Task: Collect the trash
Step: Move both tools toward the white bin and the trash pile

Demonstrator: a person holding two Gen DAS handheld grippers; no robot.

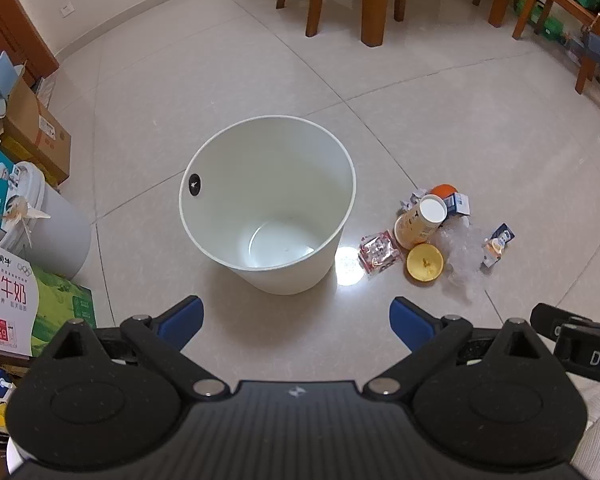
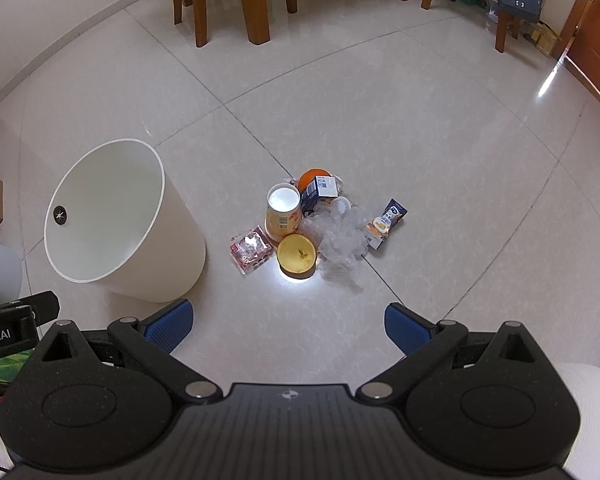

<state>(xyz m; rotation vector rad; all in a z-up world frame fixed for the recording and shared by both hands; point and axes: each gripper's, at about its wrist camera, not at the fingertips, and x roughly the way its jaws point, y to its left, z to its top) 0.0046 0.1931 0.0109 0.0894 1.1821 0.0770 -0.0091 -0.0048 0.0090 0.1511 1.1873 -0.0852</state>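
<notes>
A white waste bin (image 1: 332, 252) (image 2: 180, 256) stands on the tiled floor with nothing visible inside. Right of it lies a heap of trash: a tan paper cup (image 1: 416, 224) (image 2: 282, 216), a yellow fruit half (image 1: 425, 263) (image 2: 297, 255), a red wrapper (image 1: 378, 253) (image 2: 251, 251), crumpled clear plastic (image 1: 462, 254) (image 2: 342, 244), an orange (image 1: 443, 190) (image 2: 310, 176), a dark blue box (image 1: 458, 204) (image 2: 320, 190) and a small milk carton (image 1: 498, 244) (image 2: 386, 222). My left gripper (image 1: 296, 322) hangs open above the bin's near side. My right gripper (image 2: 288, 324) hangs open above the floor, near side of the heap. Both hold nothing.
Cardboard and milk boxes (image 1: 32, 296) and a white cylinder (image 1: 56, 232) crowd the floor left of the bin. Wooden table and chair legs (image 2: 256, 4) stand behind the heap. A grey handbag (image 2: 518, 2) hangs at the far right by a wooden door.
</notes>
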